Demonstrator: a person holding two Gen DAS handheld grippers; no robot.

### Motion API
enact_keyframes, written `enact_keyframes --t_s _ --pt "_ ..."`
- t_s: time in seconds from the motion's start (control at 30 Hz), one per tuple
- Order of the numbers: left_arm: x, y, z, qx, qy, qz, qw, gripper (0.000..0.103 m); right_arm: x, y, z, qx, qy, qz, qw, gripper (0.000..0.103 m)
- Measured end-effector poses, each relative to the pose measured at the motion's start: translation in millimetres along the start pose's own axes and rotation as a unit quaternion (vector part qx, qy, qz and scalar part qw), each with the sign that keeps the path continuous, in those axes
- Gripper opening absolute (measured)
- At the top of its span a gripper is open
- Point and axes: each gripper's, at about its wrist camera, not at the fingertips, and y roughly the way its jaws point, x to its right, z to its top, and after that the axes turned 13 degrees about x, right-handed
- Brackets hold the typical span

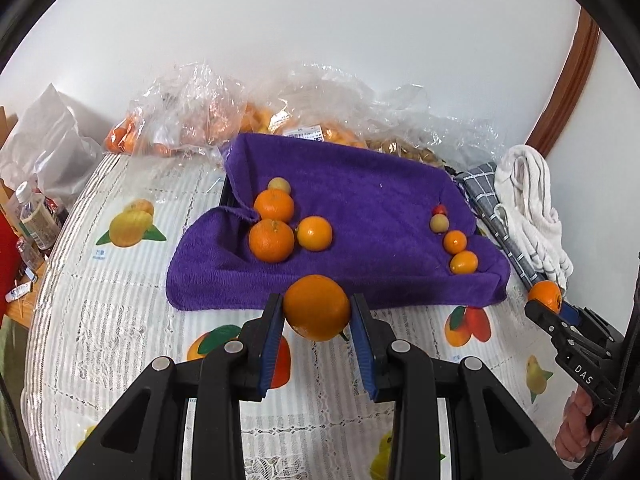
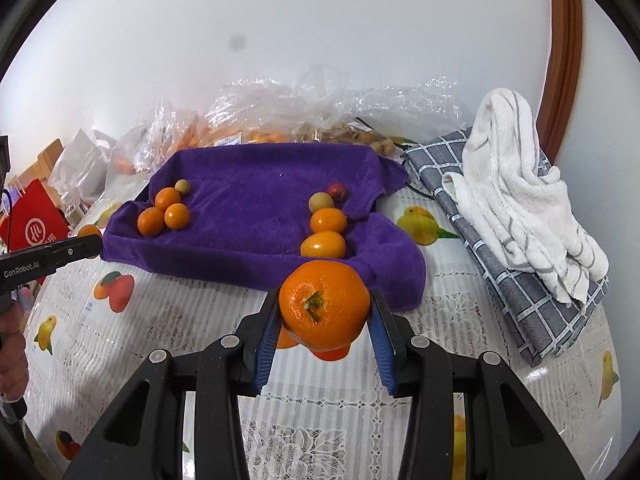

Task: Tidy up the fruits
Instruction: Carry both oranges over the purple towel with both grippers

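Note:
My left gripper (image 1: 317, 305) is shut on a smooth orange (image 1: 316, 312), held above the table just in front of the purple towel (image 1: 360, 184). My right gripper (image 2: 325, 300) is shut on a mandarin (image 2: 326, 320) with a green stem, also in front of the towel (image 2: 248, 184). On the towel's left lie three oranges (image 1: 272, 240) and a pale green fruit (image 1: 279, 185). On its right lies a row of two small oranges (image 2: 323, 245), a pale fruit (image 2: 321, 201) and a small red fruit (image 2: 337, 191). Each gripper shows at the edge of the other's view.
Clear plastic bags of fruit (image 1: 192, 120) lie behind the towel against the white wall. A white towel (image 2: 516, 184) on a grey checked cloth (image 2: 532, 312) lies on the right. Bottles (image 1: 34, 216) and a red bag (image 2: 34, 224) stand off the table's left edge. A fruit-print tablecloth (image 2: 168, 312) covers the table.

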Motion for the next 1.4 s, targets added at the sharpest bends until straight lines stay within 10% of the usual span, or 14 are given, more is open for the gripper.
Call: enact_keyframes --t_s 1.4 --pt "-25 37 56 0.012 -0.023 0.013 0.9996 0.032 8 49 56 0.033 0.0 0.009 0.999 0.042"
